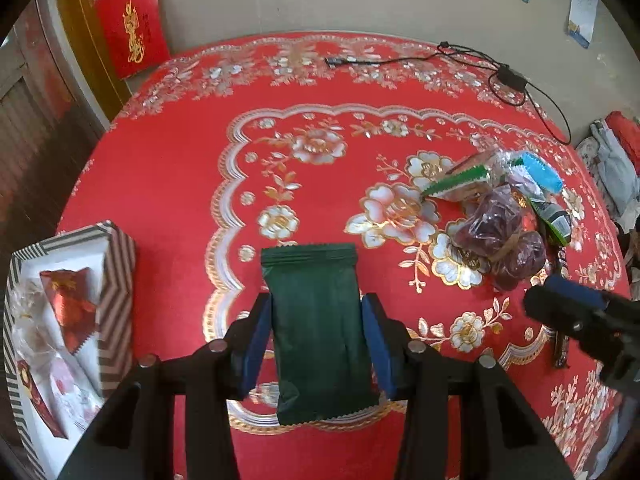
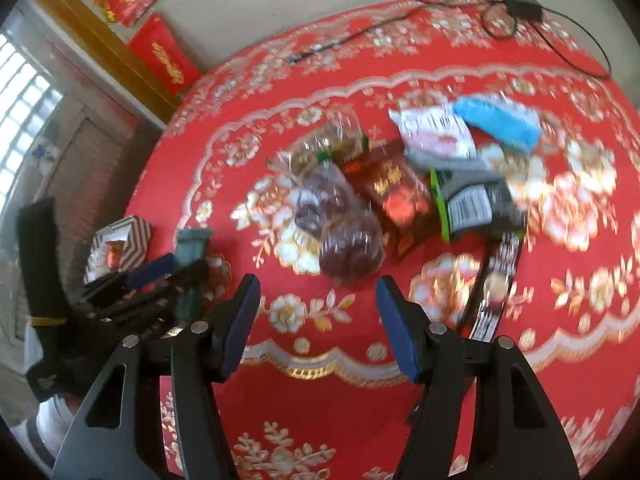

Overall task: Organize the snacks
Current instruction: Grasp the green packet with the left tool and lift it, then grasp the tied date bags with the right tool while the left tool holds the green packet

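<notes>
two claws are at work over a round worktop (image 1: 168, 184) under a red flowered cloth. the left claw (image 1: 316, 320) is closed on a dark green packet (image 1: 316, 320), its blue pads pressing the packet's two long sides, with the packet's crimped top edge pointing away from the camera. in the right wrist view the same left claw (image 2: 176, 270) shows at the left edge with the green packet (image 2: 192, 246) in it, near a striped box (image 2: 136, 242).

that striped box (image 1: 116, 280) sits at the worktop's left edge, its white inside holding a red foil packet (image 1: 70, 308) and other wrapped snacks.

the right claw (image 2: 318, 320) stands wide with nothing between its pads, only cloth below it. beyond it lies a pile of snacks: a clear bag of dark fruit (image 2: 340, 232), a red packet (image 2: 394, 196), a white packet (image 2: 436, 136), a blue packet (image 2: 500, 120) and a black and green packet (image 2: 472, 204). a black cable (image 1: 472, 60) lies along the far edge.
</notes>
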`<state>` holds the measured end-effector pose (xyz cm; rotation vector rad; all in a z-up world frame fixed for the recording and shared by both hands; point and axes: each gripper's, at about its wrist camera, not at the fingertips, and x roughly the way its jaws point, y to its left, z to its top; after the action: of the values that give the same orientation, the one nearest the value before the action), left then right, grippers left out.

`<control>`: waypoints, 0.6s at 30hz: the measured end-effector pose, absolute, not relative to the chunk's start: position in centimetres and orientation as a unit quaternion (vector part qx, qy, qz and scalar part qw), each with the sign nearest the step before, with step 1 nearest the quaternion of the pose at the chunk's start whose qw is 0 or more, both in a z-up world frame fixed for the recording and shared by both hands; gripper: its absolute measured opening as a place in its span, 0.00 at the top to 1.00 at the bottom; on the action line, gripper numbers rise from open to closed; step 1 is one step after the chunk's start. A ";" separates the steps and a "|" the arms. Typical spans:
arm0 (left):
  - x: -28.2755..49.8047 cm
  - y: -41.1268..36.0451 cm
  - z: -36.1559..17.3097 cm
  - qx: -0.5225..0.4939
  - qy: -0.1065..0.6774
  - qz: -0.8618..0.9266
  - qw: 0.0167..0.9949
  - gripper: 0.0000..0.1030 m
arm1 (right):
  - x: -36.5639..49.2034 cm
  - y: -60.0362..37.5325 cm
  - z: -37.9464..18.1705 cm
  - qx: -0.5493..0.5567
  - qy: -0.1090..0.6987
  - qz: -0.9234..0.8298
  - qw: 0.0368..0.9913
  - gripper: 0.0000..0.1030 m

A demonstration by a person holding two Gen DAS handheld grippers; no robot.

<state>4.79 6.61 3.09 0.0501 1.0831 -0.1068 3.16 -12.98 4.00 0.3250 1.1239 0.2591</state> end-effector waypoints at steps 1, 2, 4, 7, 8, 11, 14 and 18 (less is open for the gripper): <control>4.8 6.9 3.2 0.023 0.514 -0.054 0.856 0.54 | 3.2 -12.6 3.7 0.159 0.531 0.121 0.824 0.41; 4.7 7.2 3.4 0.023 0.513 -0.057 0.856 0.54 | 3.4 -12.4 3.5 0.164 0.533 0.120 0.822 0.41; 4.5 7.7 3.8 0.024 0.509 -0.061 0.858 0.54 | 4.4 -12.1 3.2 0.164 0.534 0.105 0.823 0.41; 4.2 8.2 4.0 0.027 0.505 -0.066 0.860 0.53 | 6.5 -12.0 3.5 0.175 0.521 0.086 0.831 0.41; 4.1 8.5 4.1 0.028 0.505 -0.067 0.860 0.53 | 7.0 -11.9 3.6 0.169 0.518 0.078 0.835 0.41; 4.0 9.4 4.3 0.021 0.504 -0.073 0.860 0.53 | 7.3 -11.3 3.6 0.159 0.510 0.042 0.844 0.41; 3.8 10.1 4.8 0.020 0.497 -0.078 0.864 0.53 | 7.5 -10.6 3.3 0.150 0.501 0.010 0.852 0.39; 3.7 10.9 5.2 0.022 0.494 -0.080 0.866 0.53 | 8.5 -9.2 3.1 0.137 0.488 -0.011 0.862 0.30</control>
<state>3.73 10.94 5.16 0.0470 1.0348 -0.1672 8.53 -9.21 3.13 0.2864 1.0243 -0.0228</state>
